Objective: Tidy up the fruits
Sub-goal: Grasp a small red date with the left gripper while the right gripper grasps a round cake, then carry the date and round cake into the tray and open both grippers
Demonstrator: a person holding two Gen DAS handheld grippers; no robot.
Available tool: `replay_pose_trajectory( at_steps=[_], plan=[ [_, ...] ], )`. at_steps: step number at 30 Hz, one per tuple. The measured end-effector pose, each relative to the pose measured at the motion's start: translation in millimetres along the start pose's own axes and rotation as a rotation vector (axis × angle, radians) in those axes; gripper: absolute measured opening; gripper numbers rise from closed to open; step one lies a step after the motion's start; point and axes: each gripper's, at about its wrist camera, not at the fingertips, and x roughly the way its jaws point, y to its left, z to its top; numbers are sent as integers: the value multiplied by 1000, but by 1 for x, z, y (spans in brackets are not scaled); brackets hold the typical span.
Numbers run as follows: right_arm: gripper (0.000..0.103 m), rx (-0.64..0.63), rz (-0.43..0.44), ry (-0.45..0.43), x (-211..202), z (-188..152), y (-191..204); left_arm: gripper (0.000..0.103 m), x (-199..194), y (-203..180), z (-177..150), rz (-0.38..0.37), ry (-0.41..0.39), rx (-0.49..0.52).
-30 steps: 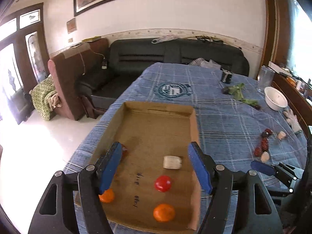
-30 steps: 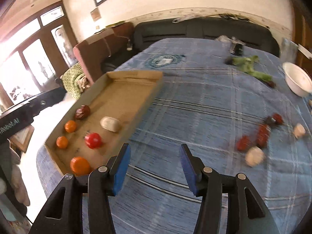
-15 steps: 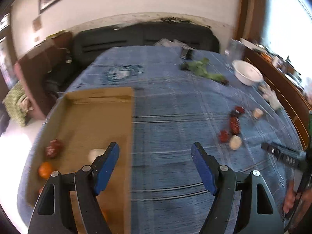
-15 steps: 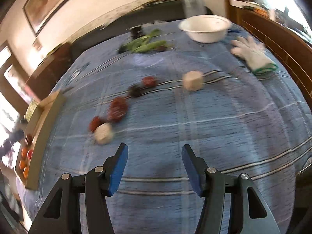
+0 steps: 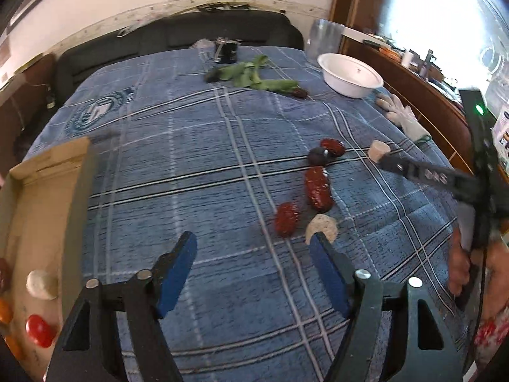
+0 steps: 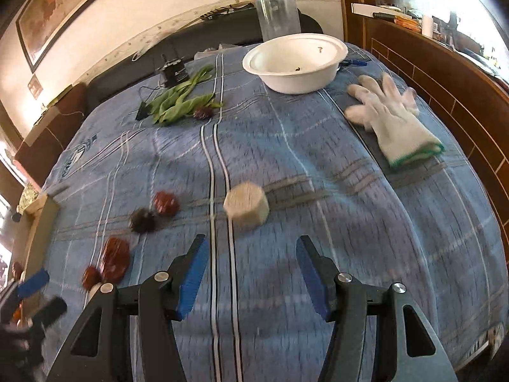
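Clearly the blue-clothed table (image 5: 197,146) gives me broad bare room; its right edge runs close beside the white glove (image 6: 391,121). My cardboard tray (image 5: 47,165) sits at the left edge, already collecting fruits. The loose red fruits (image 5: 318,187) cluster mid-table. My left gripper (image 5: 254,270) hovers near them, empty, jaws closing. My right gripper (image 6: 251,273) is spread, empty, aimed at the pale chunk (image 6: 246,205) just ahead.
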Motion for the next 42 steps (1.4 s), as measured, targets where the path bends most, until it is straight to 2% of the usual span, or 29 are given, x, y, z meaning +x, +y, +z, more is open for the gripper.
replay_pose_trajectory(
  at_steps=[2,4,5,9,14,24,26,27,28,30,31,35,42],
  plan=[
    [61,-16,-21,-6,8,7,2,61,7,0,1,0,5,7],
    [61,-30,-37,-7,15,12,4,50,15,2,4,-6,20,9],
    [61,-39,-46,-12,18,14,6,48,19,1,5,-9,26,6],
    [61,-52,-56,-25,24,19,8,48,36,-1,9,-26,47,3],
    [61,-54,-62,-38,25,20,7,48,37,-9,11,-48,38,33],
    [55,-24,-33,-52,25,22,-2,48,50,-21,21,-30,31,86],
    [55,-17,-21,-55,24,22,-4,34,51,-25,22,-22,22,102],
    [55,-18,-18,-57,24,22,-4,23,50,-27,21,-8,18,114],
    [55,-21,-16,-58,24,22,-5,20,50,-28,20,5,14,125],
    [45,-36,0,-58,25,21,-3,20,49,-28,20,0,16,125],
    [36,-49,13,-57,25,21,-1,20,48,-28,19,-3,17,119],
    [35,-85,-1,-62,23,18,7,20,37,-25,16,-4,0,92],
    [35,-40,8,-76,10,15,5,20,-5,-6,10,-14,-61,32]
  ],
)
